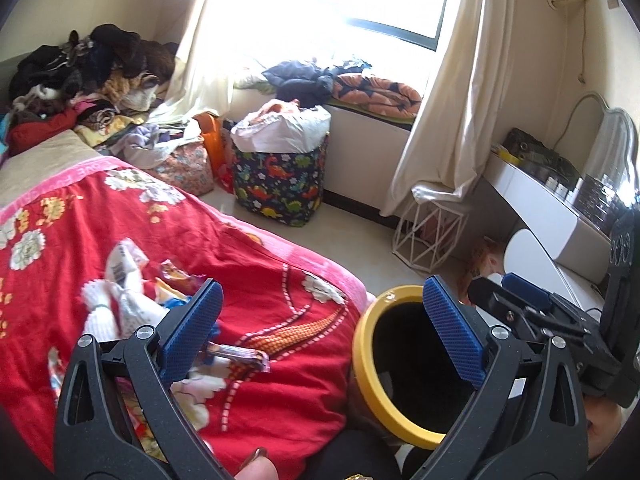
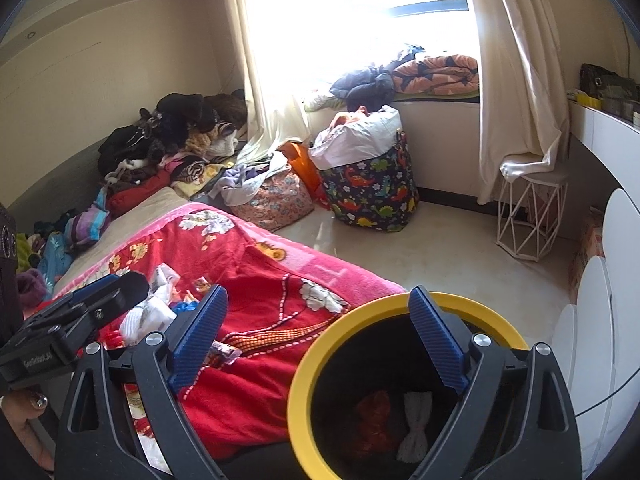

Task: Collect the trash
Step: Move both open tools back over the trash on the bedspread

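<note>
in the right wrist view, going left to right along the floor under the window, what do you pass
floral bag → orange bag → dinosaur-print bin → white wire stool

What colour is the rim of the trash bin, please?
Yellow; the rim around the black bin shows best in the right wrist view.

Two black tools [image 1: 320,340] [image 2: 316,344], blue textured pads [image 1: 454,330], silver pivot screws [image 2: 481,340].

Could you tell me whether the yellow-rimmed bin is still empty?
No, the right wrist view shows a red piece and a white piece lying inside the bin.
</note>
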`<control>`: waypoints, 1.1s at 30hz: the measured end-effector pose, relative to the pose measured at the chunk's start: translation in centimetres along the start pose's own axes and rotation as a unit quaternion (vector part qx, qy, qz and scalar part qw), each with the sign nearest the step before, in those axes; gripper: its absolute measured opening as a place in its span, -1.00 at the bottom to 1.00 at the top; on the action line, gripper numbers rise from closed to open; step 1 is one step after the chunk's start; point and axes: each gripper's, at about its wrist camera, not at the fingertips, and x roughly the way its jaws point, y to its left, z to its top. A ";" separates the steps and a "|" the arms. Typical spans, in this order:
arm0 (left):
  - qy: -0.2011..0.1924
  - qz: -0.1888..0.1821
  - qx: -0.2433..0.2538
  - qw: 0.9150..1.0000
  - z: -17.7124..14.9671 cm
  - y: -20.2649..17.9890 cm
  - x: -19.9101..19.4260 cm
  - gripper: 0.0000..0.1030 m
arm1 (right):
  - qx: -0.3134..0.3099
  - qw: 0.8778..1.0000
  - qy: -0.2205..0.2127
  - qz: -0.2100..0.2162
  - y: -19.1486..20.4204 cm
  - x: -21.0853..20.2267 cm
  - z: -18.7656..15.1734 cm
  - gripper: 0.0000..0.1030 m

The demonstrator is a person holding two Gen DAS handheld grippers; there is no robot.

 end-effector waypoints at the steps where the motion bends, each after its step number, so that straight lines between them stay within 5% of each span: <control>1: -0.003 0.005 -0.002 1.000 0.1 0.4 -0.2 0.79 | -0.005 1.000 -0.001 0.004 0.5 0.1 0.1 0.75; 18: -0.022 0.073 -0.041 0.996 1.3 6.3 -2.0 0.79 | -0.056 0.996 0.016 0.069 6.8 2.4 -0.5 0.77; 33: -0.005 0.159 -0.080 0.984 -0.1 12.5 -3.8 0.79 | -0.102 0.987 0.052 0.110 11.3 5.0 -2.1 0.77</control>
